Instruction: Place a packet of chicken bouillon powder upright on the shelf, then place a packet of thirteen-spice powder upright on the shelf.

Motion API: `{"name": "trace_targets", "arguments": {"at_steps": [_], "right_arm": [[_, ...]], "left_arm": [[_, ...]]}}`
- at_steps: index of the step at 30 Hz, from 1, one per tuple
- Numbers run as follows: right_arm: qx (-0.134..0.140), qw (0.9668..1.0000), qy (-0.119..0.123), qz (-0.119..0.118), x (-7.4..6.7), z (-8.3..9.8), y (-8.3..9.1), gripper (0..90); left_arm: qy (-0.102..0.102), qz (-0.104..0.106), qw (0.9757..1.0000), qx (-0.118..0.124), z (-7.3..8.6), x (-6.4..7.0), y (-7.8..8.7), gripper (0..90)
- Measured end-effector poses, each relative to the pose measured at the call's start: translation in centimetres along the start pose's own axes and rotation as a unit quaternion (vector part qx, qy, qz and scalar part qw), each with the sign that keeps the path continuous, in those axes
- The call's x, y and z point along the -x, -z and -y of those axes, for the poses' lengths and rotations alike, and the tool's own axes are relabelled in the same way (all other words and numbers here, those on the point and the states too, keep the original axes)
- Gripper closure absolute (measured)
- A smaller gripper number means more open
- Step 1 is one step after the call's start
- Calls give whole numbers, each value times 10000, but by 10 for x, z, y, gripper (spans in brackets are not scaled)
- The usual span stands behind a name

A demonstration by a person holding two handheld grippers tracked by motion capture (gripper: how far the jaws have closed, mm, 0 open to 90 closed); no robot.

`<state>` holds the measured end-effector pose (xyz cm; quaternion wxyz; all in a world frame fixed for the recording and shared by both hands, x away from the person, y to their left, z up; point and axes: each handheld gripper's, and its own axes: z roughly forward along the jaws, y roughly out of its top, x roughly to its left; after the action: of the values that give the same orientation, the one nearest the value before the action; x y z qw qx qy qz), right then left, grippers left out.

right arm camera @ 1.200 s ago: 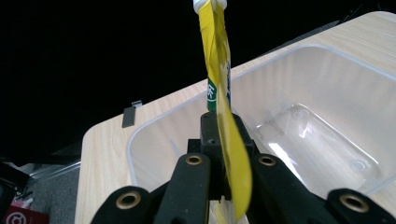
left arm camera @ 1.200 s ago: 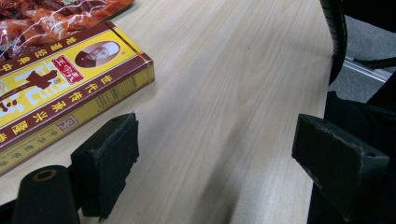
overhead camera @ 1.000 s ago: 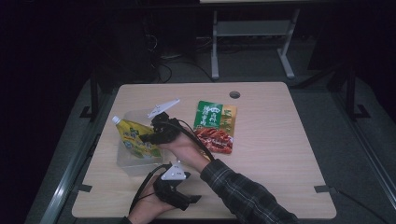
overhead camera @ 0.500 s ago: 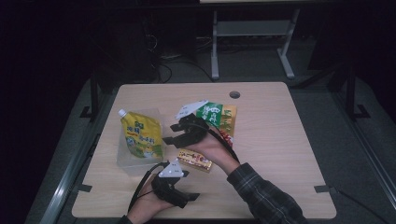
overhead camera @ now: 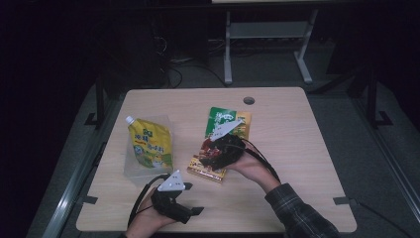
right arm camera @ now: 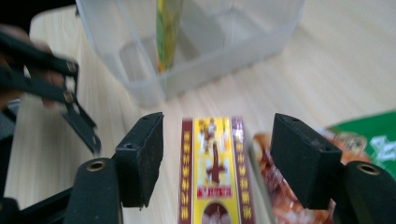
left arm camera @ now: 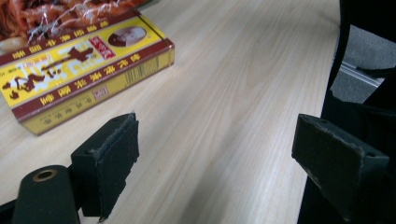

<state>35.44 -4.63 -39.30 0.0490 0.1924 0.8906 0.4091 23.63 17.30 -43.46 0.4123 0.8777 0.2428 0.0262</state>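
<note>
at the centre of the high view the right gripper [overhead camera: 210,153] hangs over a yellow box [overhead camera: 205,171], its jaws spread to either side of the box without gripping it. the box lies just beside a green and red snack bag [overhead camera: 225,124]. at left a yellow spouted pouch [overhead camera: 148,144] stands in a clear plastic bin [overhead camera: 132,166]. near the bottom edge the left gripper [overhead camera: 190,212] rests low over the wooden table [overhead camera: 297,148], jaws wide apart and empty.

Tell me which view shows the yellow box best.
The left gripper view: the yellow box lies flat, top print and side edge sharp. The right gripper view shows it blurred, end-on between the open fingers. The high view shows it small, partly under the right gripper.
</note>
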Motion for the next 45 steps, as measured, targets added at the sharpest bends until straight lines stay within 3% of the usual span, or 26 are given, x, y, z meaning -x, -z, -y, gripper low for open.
{"name": "trace_targets", "arguments": {"at_steps": [8, 10, 17, 24, 34, 45], "right_arm": [[-463, 9989, 46, -77, 5, 21, -23, 274], [-550, 9983, 176, -61, 8, 24, -29, 264], [-853, 9960, 249, -32, 9, 27, -49, 246], [-1017, 9942, 318, -143, 8, 30, -58, 307], [-967, 9944, 368, -228, 5, 37, -43, 316], [-1043, 9936, 386, -217, 0, 73, 9, 315]], "left_arm": [[-34, 26, 10000, -44, 1, 0, -2, 143], [19, 42, 10000, -56, 2, -1, -3, 143], [1, 43, 10000, -48, 2, -3, -2, 144], [8, 43, 10000, -36, 1, -3, -3, 144], [8, 53, 10000, -38, 1, -4, -3, 144], [-23, 91, 9999, -51, 1, -3, -6, 144]]}}
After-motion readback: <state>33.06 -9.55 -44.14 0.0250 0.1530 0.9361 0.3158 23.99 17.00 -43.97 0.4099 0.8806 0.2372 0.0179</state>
